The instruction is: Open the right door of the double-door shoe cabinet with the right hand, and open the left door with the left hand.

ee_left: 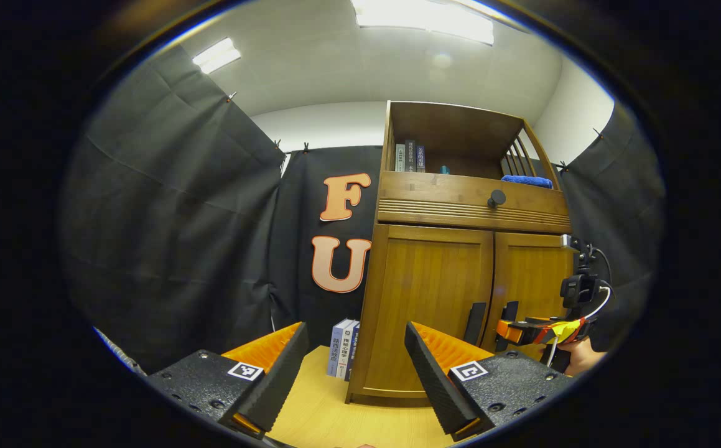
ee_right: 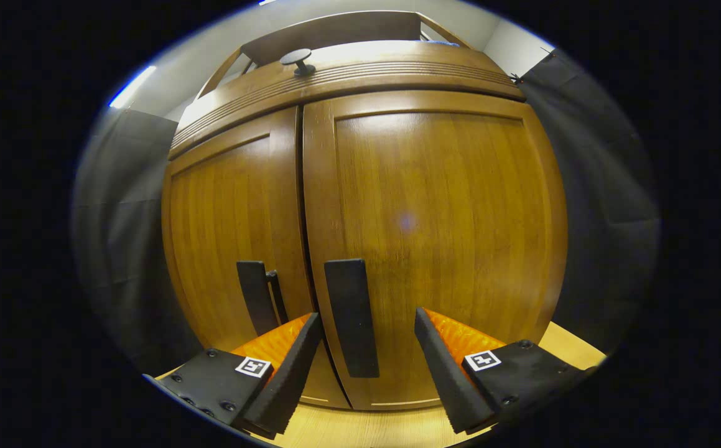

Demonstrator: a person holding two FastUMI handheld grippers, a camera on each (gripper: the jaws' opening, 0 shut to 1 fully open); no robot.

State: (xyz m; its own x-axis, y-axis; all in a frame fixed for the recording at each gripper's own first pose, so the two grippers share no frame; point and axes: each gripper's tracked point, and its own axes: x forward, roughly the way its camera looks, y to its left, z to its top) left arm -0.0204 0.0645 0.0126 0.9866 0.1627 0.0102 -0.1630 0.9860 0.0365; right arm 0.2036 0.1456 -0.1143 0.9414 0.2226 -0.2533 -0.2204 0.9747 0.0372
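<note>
The wooden shoe cabinet stands ahead with both doors shut. In the left gripper view its left door and right door each carry a dark vertical handle by the centre seam. My left gripper is open, well short of the cabinet and low to its left. My right gripper, held by a hand, reaches the right handle. In the right gripper view the right gripper is open, with the right door's handle between its fingers. The left door's handle is just to its left.
Above the doors is a drawer with a round dark knob, and an open shelf holding books and a blue cloth. More books lean against the cabinet's left side on the light wooden floor.
</note>
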